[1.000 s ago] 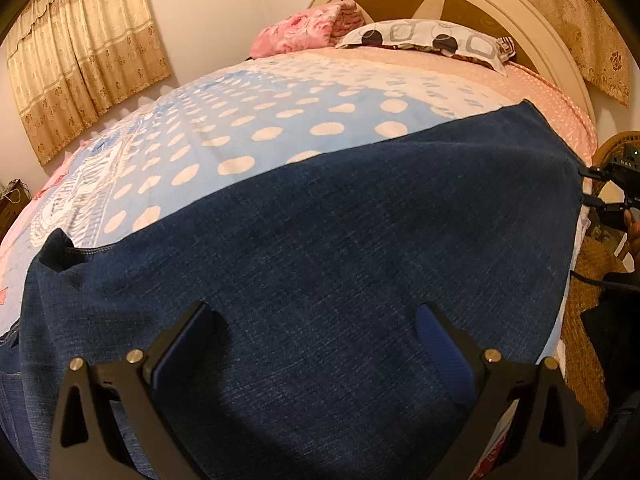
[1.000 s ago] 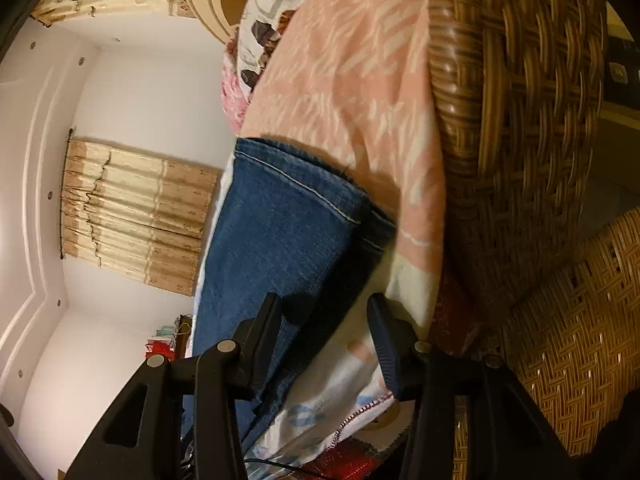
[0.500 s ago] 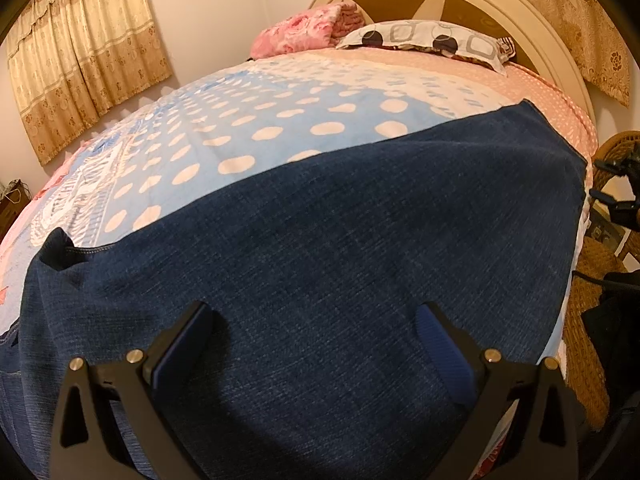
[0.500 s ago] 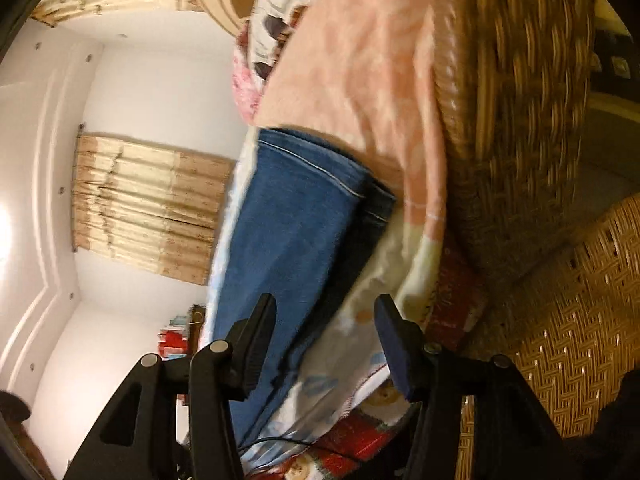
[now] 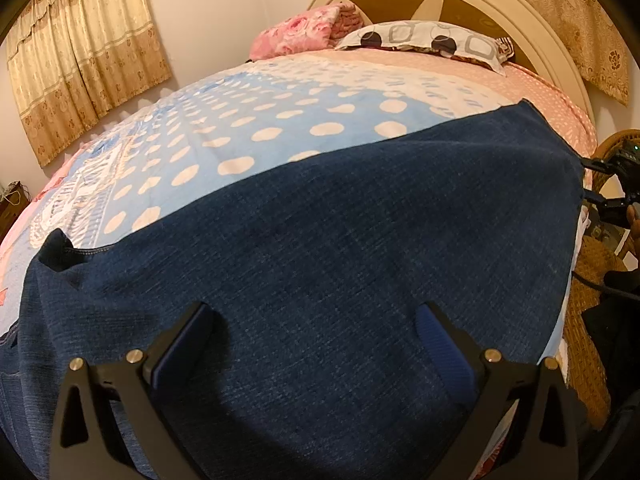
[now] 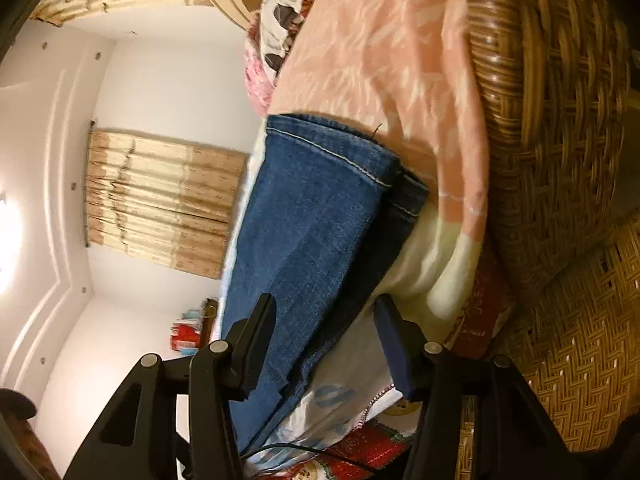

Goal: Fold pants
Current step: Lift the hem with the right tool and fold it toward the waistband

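Dark blue denim pants (image 5: 320,248) lie flat across the near side of the bed, legs stacked one on the other. My left gripper (image 5: 316,324) hovers low over the middle of them, jaws wide open and empty. In the right wrist view the pants (image 6: 312,216) show with their stitched leg hems at the bed's edge. My right gripper (image 6: 326,316) is open, its jaws on either side of the pants' edge, not closed on it. It also shows at the far right of the left wrist view (image 5: 612,184), beside the hems.
The bed carries a blue blanket with white dots (image 5: 256,120) and a pink sheet (image 6: 380,52), pillows (image 5: 424,38) at the headboard. A wicker chair (image 6: 560,160) stands close against the bed's side. Curtains (image 5: 80,52) hang on the far wall.
The right gripper has drawn back a little from the hems and its jaws have opened wider. The left gripper and the pants have stayed still.
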Demonstrator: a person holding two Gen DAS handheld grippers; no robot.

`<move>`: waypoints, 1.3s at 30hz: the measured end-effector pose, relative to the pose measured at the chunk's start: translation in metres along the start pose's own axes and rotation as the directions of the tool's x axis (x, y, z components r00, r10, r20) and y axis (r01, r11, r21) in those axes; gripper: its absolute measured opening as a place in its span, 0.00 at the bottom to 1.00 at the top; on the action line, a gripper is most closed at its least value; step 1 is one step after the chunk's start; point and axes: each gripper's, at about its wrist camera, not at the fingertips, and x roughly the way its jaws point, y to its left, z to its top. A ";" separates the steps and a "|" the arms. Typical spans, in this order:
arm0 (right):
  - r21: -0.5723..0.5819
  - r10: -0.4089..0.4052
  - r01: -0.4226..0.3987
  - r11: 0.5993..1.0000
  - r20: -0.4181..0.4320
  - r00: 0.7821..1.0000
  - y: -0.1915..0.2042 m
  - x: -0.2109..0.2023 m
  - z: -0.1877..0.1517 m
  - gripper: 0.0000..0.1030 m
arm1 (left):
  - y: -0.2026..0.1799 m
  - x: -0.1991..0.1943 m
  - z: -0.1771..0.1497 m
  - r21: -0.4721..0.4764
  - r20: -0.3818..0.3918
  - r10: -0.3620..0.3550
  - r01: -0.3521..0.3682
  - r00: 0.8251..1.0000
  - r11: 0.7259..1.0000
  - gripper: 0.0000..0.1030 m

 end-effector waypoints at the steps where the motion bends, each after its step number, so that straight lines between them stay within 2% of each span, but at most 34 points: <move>1: 0.004 -0.004 0.004 1.000 0.000 1.000 0.000 0.003 0.001 0.52 | 0.000 0.000 0.000 0.000 -0.001 0.000 0.000 1.000 1.000 1.00; 5: -0.020 0.003 -0.002 1.000 0.013 1.000 0.015 0.011 0.006 0.49 | -0.001 0.000 0.001 0.000 -0.002 -0.004 0.004 1.000 1.000 1.00; 8: -0.049 -0.041 0.043 0.998 0.026 0.999 0.026 0.010 0.015 0.30 | -0.002 0.000 0.000 0.004 0.006 0.002 -0.002 1.000 1.000 1.00; 13: -0.007 0.034 -0.034 0.999 0.049 0.998 0.021 0.028 0.030 0.29 | -0.001 0.000 0.001 0.002 0.001 -0.002 0.002 1.000 1.000 1.00; 14: -0.016 0.039 -0.038 0.999 0.058 0.998 0.024 0.030 0.030 0.20 | -0.001 0.000 0.001 0.002 0.001 -0.002 0.002 1.000 1.000 1.00; 15: -0.036 0.032 -0.029 0.999 0.067 0.997 0.028 0.031 0.029 0.07 | -0.001 0.000 0.001 0.001 0.000 -0.003 0.003 1.000 1.000 1.00; 20: -0.140 0.065 -0.047 0.989 0.127 0.990 0.067 0.021 0.024 0.06 | 0.004 -0.005 0.004 -0.022 -0.004 -0.004 0.004 1.000 1.000 1.00; 24: -0.291 0.153 -0.116 0.950 0.109 0.982 0.135 0.022 0.013 0.06 | 0.017 -0.027 0.010 -0.046 0.037 0.011 -0.009 0.999 0.999 1.00; 26: -0.389 0.189 -0.147 0.909 0.070 0.980 0.176 0.034 -0.003 0.06 | 0.028 -0.037 0.011 -0.066 0.042 0.007 -0.005 0.999 0.998 1.00; 29: -0.476 0.239 -0.218 0.852 -0.015 0.971 0.224 0.057 -0.026 0.06 | 0.050 -0.047 0.006 -0.115 0.026 0.014 -0.011 1.000 0.993 1.00; 33: -0.587 0.241 -0.302 0.751 -0.182 0.953 0.285 0.109 -0.079 0.06 | 0.079 -0.065 -0.004 -0.177 0.029 0.056 -0.050 0.998 0.983 1.00; 35: -0.599 0.223 -0.357 0.716 -0.289 0.931 0.304 0.143 -0.113 0.06 | 0.093 -0.075 -0.011 -0.201 0.036 0.083 -0.075 0.996 0.977 1.00; 38: -0.620 0.175 -0.411 0.669 -0.406 0.897 0.322 0.185 -0.159 0.06 | 0.112 -0.089 -0.020 -0.233 0.045 0.128 -0.114 0.991 0.966 1.00; 39: -0.626 0.140 -0.432 0.650 -0.460 0.877 0.328 0.206 -0.184 0.06 | 0.117 -0.091 -0.022 -0.245 0.044 0.136 -0.122 0.990 0.962 1.00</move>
